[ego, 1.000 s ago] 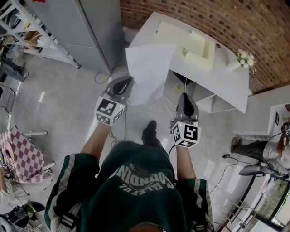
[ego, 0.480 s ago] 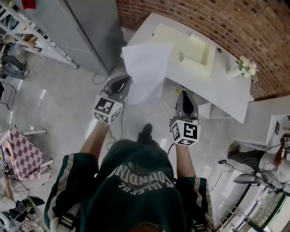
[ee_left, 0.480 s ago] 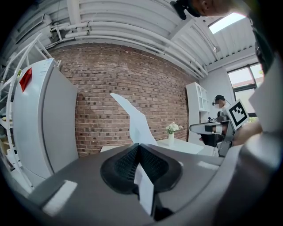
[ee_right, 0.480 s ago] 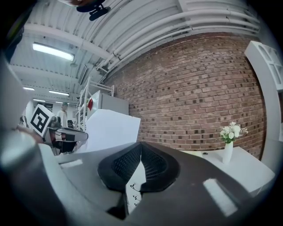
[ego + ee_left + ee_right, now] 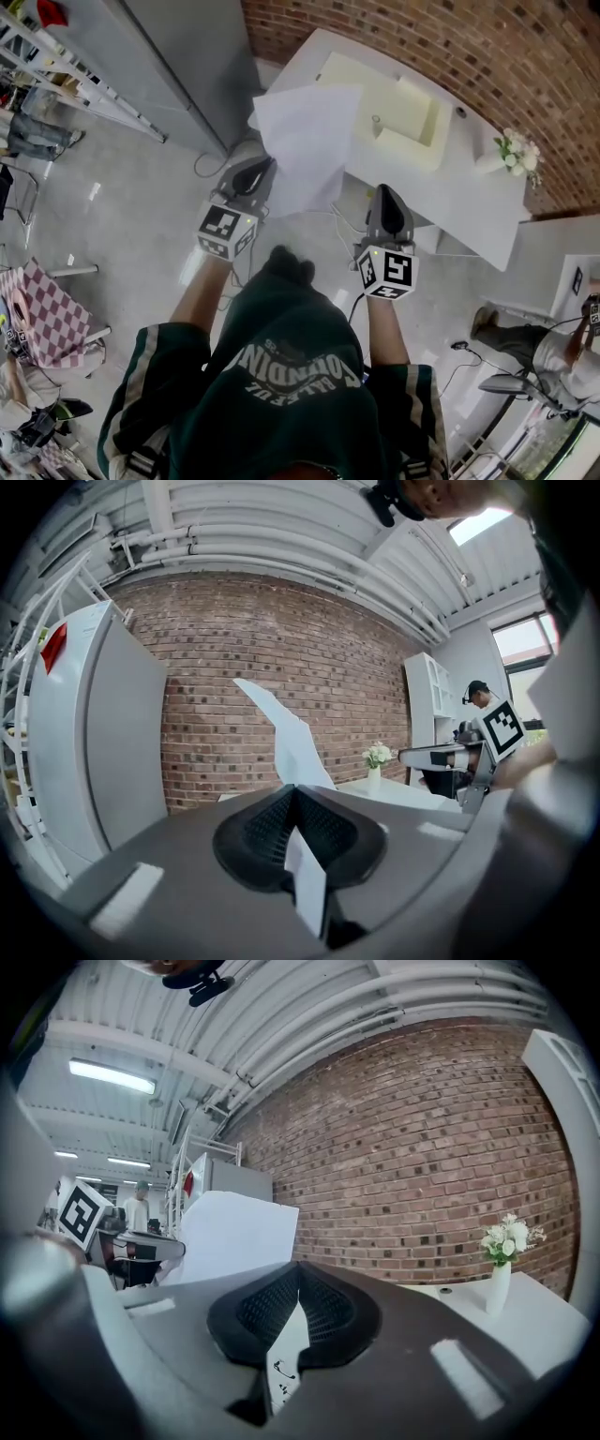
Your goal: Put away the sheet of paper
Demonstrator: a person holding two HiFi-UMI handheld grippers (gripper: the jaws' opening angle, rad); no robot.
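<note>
Status: left gripper (image 5: 255, 178) has its jaws clamped on the near edge of the sheet of paper (image 5: 305, 141), and nothing else holds it. The sheet stands out ahead of the jaws with its long axis running away from me. In my head view its far edge overlaps the near left corner of the white desk (image 5: 469, 192), just short of the cream tray (image 5: 398, 108). Right gripper (image 5: 386, 204) is alongside, jaws together, empty, clear of the sheet. I judge the drop-off lies ahead and slightly right of the left jaws.

Brick wall (image 5: 525, 56), flower vase (image 5: 511, 155), grey cabinet (image 5: 178, 56), checkered cloth (image 5: 42, 314)
</note>
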